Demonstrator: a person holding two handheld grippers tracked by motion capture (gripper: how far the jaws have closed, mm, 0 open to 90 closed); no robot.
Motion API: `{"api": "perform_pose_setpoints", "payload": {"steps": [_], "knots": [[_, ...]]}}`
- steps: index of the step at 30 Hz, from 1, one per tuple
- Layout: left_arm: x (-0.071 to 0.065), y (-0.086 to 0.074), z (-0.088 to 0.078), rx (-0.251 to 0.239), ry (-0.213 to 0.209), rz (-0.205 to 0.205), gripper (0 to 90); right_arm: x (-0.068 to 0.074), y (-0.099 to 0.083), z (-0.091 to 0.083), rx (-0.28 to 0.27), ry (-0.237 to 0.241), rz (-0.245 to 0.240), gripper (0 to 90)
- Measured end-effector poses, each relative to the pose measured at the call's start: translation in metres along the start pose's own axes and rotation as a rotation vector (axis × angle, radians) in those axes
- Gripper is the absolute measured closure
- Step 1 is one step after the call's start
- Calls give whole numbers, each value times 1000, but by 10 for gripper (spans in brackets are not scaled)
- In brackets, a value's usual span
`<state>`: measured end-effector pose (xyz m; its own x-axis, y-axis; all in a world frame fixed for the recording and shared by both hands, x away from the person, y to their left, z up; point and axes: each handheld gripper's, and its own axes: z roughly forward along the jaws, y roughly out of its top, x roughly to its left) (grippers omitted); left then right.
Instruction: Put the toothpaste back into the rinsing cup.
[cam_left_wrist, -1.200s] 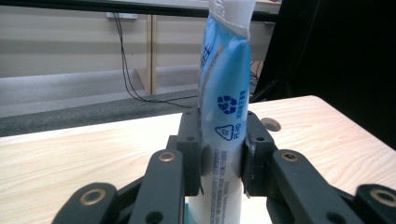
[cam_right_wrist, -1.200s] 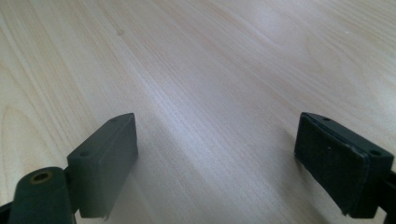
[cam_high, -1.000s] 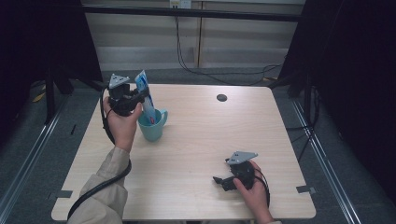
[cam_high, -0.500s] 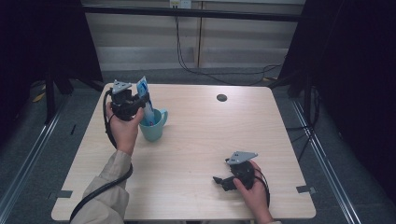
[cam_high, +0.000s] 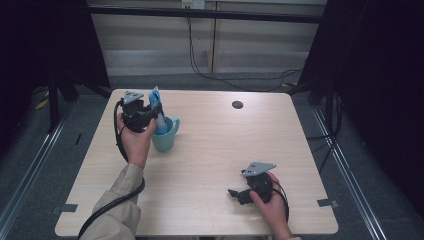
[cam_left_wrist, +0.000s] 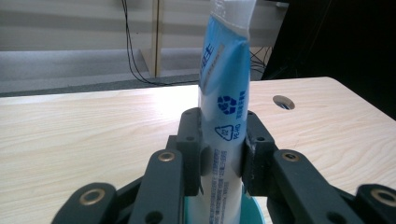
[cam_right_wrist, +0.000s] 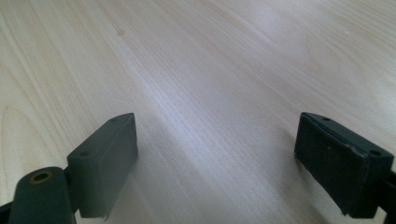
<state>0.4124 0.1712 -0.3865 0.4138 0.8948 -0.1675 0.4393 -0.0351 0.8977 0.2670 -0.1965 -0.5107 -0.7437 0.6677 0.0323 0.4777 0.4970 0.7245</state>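
Observation:
A blue and white tube (cam_high: 156, 107) stands upright with its lower end inside a teal mug (cam_high: 165, 136) on the left part of the wooden table (cam_high: 210, 145). My left gripper (cam_high: 148, 113) is shut on the tube, just above the mug. In the left gripper view the two black pads press on the tube (cam_left_wrist: 223, 112) from both sides, and the mug's rim (cam_left_wrist: 252, 212) shows below. My right gripper (cam_high: 239, 195) rests low near the table's front edge, jaws wide apart over bare wood (cam_right_wrist: 215, 107), nothing between them.
A round dark cable hole (cam_high: 237, 104) lies at the table's far side. Cables hang along the wall behind. Dark curtains and metal rails flank the table on both sides.
The left hand has shifted the tube and gripper slightly over the mug. The right hand has kept still.

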Motion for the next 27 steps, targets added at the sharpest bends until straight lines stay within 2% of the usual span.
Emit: {"api": "perform_pose_setpoints", "payload": {"steps": [15,27], "knots": [[5,-10,5,22,4,-36,730,0,0,0,1,0,1,128],[8,-10,5,20,6,-30,725,0,0,0,0,0,0,128]]}}
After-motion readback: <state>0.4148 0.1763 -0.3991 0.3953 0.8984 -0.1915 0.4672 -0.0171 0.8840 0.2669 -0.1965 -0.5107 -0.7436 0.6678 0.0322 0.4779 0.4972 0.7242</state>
